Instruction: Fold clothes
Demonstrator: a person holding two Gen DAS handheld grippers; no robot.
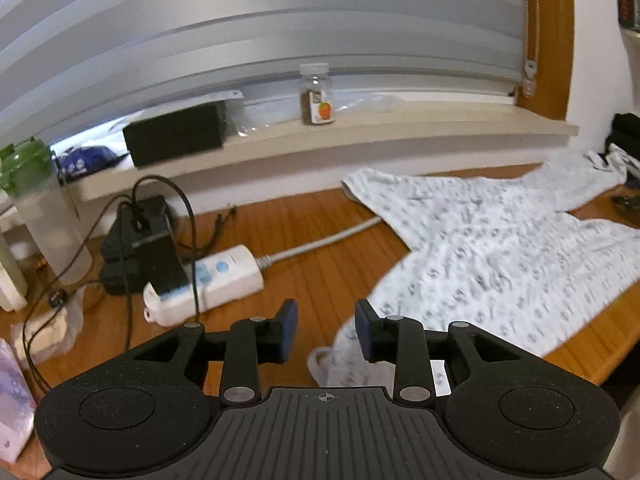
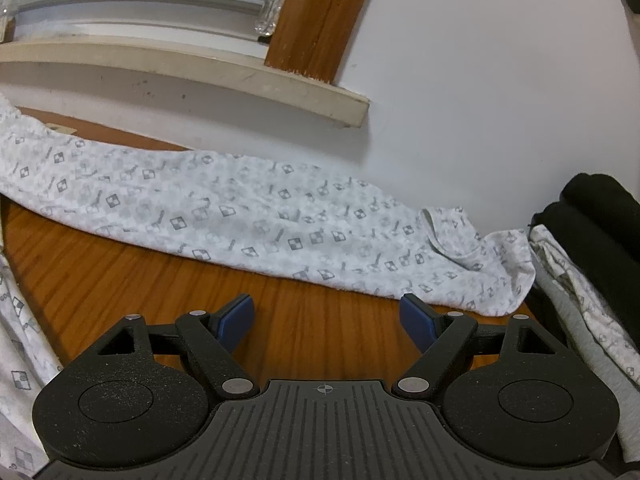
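— wooden desk [image 1: 320, 240] under a window sill [image 1: 360, 136], right?
— yes, with a white power strip [image 1: 208, 280] and a jar [image 1: 317, 94] on the sill.
— and the patterned garment [image 1: 500, 256]?
— spread on the desk, one sleeve along the wall.
— the left gripper [image 1: 326, 330]?
— tilted down, jaws parted, empty.
— the right gripper [image 2: 327, 320]?
— wide open over bare wood, near that sleeve [image 2: 280, 224].
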